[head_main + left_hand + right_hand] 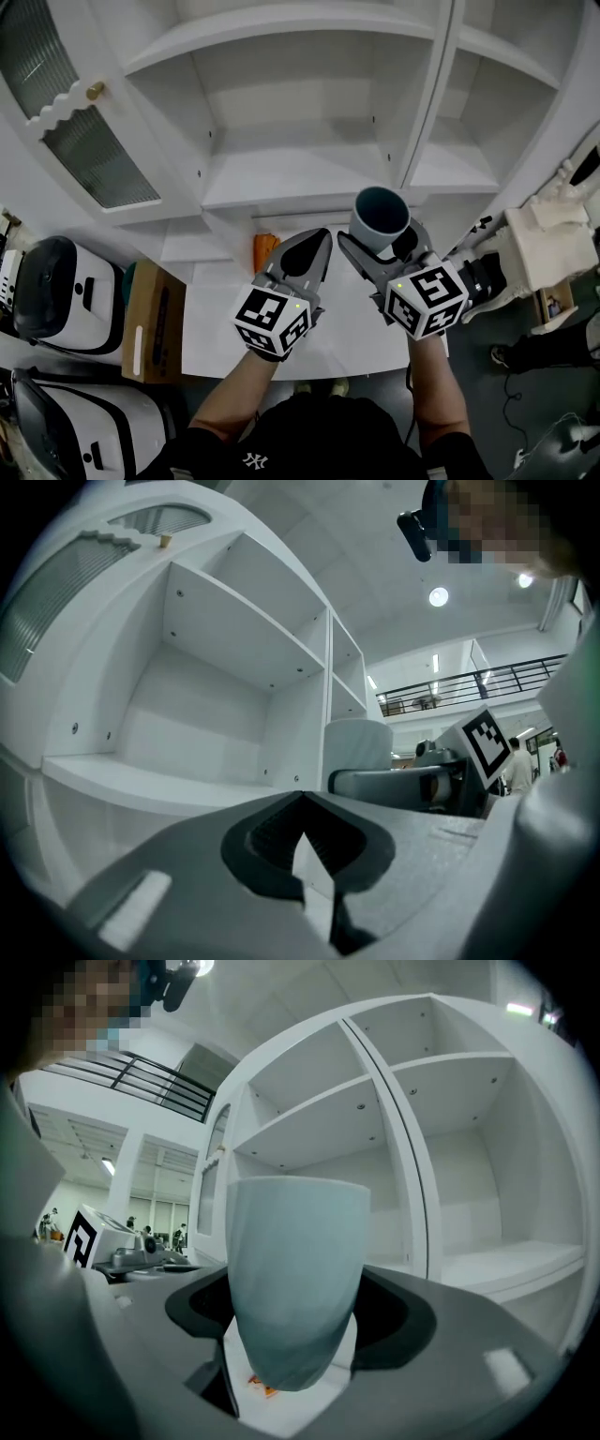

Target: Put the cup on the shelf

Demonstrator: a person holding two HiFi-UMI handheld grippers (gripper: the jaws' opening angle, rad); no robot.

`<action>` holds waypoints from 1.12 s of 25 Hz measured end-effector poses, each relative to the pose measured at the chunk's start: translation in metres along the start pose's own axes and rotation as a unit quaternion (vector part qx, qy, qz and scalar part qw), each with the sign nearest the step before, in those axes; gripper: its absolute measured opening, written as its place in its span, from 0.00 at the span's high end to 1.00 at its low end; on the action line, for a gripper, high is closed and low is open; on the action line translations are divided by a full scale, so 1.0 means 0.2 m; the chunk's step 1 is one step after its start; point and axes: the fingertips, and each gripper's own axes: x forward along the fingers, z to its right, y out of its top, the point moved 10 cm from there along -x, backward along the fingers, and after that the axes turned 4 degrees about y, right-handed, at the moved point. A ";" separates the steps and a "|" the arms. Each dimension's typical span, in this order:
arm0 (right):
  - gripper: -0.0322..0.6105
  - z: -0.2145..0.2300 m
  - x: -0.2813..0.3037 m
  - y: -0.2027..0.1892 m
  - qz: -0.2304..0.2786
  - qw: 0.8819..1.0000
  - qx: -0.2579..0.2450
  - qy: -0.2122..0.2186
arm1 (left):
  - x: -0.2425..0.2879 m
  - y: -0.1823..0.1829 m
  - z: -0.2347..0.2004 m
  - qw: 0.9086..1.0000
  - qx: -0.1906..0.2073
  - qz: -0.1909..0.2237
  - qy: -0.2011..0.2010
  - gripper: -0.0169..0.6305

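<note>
Cabinet door (70,112): ribbed glass, swung open, far left.
Cardboard box (153,322): just beside white table (211,319).
Left gripper (317,246): jaws pressed together, empty.
Cup (380,216): upright, clamped in right gripper (386,246), before bare shelf (300,178).
Room: balcony railing (469,682), ceiling lights.

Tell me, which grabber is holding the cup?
The right gripper: its jaws clamp the pale blue cup. The left gripper beside it is shut on nothing.

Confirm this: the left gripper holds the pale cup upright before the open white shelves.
Wrong gripper: the right gripper holds the cup, as the right gripper view shows. The left gripper is shut on nothing. The rest stands.
</note>
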 end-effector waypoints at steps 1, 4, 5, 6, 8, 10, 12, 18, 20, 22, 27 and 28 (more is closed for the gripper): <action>0.35 0.01 0.02 0.03 0.001 1.000 -0.002 -0.007 | 0.01 0.02 -0.01 1.000 0.000 0.002 -0.004 0.97; 0.35 0.04 0.08 0.10 0.003 0.999 -0.007 -0.033 | 0.03 0.06 -0.05 1.000 0.002 0.010 -0.012 0.97; 0.35 0.05 0.10 0.11 0.004 0.999 -0.010 -0.043 | 0.04 0.07 -0.05 1.000 0.003 0.012 -0.014 0.97; 0.35 0.06 0.12 0.13 0.005 0.999 -0.013 -0.052 | 0.04 0.07 -0.06 1.000 0.003 0.014 -0.017 0.97; 0.35 0.08 0.16 0.15 0.007 0.997 -0.020 -0.068 | 0.06 0.08 -0.07 1.000 0.002 0.015 -0.022 0.97; 0.35 0.10 0.20 0.17 0.010 0.996 -0.026 -0.081 | 0.08 0.07 -0.09 1.000 -0.001 0.014 -0.026 0.97; 0.35 0.13 0.25 0.20 0.014 0.995 -0.029 -0.092 | 0.11 0.07 -0.12 0.999 -0.005 0.013 -0.029 0.97; 0.35 0.19 0.38 0.22 0.018 0.993 -0.018 -0.115 | 0.17 0.08 -0.19 0.999 -0.011 0.015 -0.030 0.97; 0.35 0.20 0.41 0.22 0.016 0.993 -0.018 -0.118 | 0.19 0.08 -0.21 0.999 -0.012 0.015 -0.030 0.97; 0.35 0.21 0.45 0.22 0.015 0.992 -0.019 -0.121 | 0.20 0.08 -0.24 0.999 -0.015 0.014 -0.029 0.97; 0.35 0.25 0.57 0.23 -0.009 0.991 -0.016 -0.132 | 0.22 0.08 -0.29 0.999 -0.021 0.015 -0.029 0.97; 0.35 0.26 0.59 0.23 -0.015 0.991 -0.015 -0.136 | 0.22 0.08 -0.29 0.999 -0.022 0.015 -0.029 0.97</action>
